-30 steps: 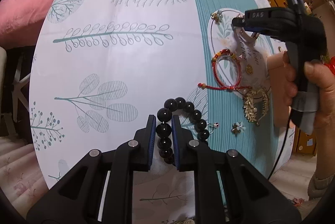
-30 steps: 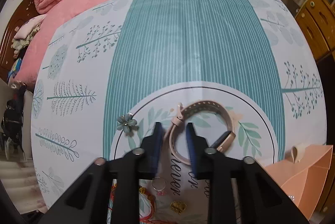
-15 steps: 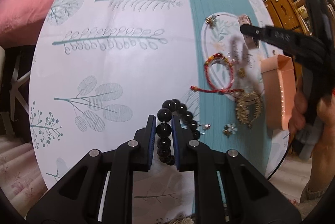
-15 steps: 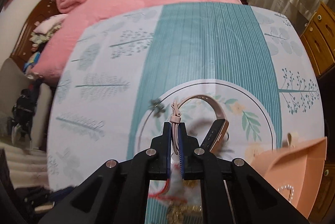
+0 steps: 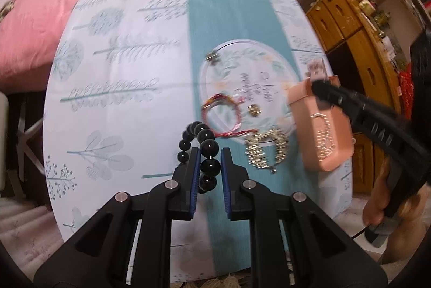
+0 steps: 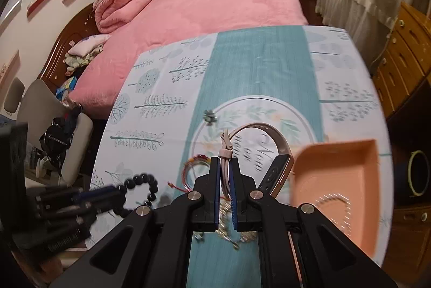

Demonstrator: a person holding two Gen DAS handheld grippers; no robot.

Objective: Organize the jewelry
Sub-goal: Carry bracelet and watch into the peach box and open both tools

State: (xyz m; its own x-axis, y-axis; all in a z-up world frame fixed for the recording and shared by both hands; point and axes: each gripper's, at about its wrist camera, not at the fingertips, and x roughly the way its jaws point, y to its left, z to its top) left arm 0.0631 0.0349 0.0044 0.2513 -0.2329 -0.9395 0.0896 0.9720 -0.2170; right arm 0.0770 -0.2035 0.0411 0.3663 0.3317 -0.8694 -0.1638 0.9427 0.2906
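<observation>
The left tool is clamped on a black bead bracelet, which hangs lifted above the surface. The right tool is closed on the pale strap of a watch, whose band arcs up and over above the printed circle, with its dark face hanging just left of the pink box. A pearl strand lies in the box, which sits at the surface's right edge. On the cloth remain a red bracelet, a gold piece, a small charm and a flower brooch. A pink bed stands beyond the surface.
</observation>
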